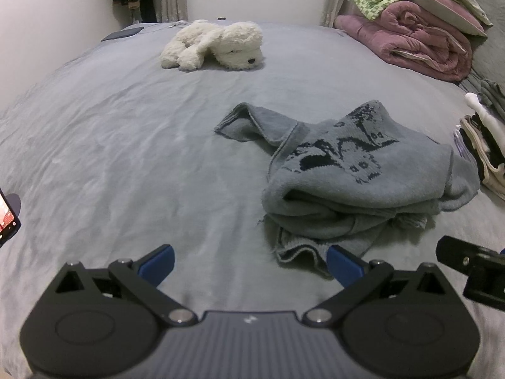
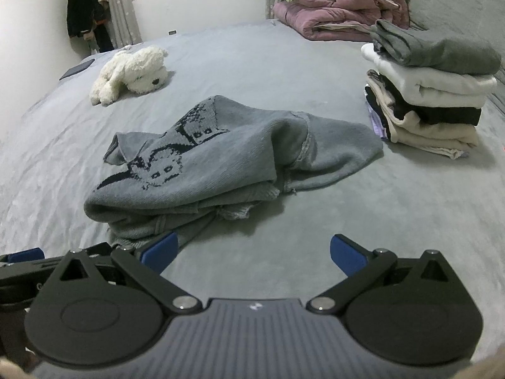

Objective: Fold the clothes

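- My left gripper [image 1: 249, 265]: jaws spread wide, empty, above the bed [image 1: 110, 145].
- My right gripper [image 2: 252, 252]: likewise apart, empty.
- Crumpled grey sweater [image 2: 221, 158]: mid-bed, just beyond both grippers, beside the folded stack [image 2: 432, 94].

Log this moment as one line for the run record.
grey sweater: crumpled on bed | left gripper: open, empty | right gripper: open, empty

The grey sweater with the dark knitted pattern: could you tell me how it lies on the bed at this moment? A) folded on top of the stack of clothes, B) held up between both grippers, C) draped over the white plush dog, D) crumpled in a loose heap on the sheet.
D: the grey sweater lies bunched on the bed, apart from the stack and the plush dog, with both grippers open.
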### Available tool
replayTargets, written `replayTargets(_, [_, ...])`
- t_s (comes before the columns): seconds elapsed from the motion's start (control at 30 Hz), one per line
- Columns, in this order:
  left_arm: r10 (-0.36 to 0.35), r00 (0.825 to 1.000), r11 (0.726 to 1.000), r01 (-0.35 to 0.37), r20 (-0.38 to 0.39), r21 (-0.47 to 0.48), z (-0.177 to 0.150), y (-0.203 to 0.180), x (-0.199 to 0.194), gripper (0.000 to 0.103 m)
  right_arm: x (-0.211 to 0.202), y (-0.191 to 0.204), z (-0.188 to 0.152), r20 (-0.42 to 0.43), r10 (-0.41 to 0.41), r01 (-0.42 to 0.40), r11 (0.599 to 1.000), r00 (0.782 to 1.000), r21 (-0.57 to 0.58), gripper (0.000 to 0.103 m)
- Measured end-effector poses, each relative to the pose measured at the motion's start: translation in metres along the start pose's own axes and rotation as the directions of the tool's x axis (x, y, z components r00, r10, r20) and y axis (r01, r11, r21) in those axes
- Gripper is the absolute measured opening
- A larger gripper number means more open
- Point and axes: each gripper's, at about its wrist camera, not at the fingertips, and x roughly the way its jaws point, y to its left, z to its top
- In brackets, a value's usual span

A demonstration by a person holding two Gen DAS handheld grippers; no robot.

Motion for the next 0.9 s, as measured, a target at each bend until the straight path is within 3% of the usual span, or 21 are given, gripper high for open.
replayTargets(0.9, [0.016, 1.000, 1.000, -0.016, -0.005, -0.008, 0.0001, 0.0018, 0.0028, 0.103, 0.0037, -0.0037, -0.0006, -0.029, 0.003, -0.003, 1.000, 1.000, 0.012, 0.103])
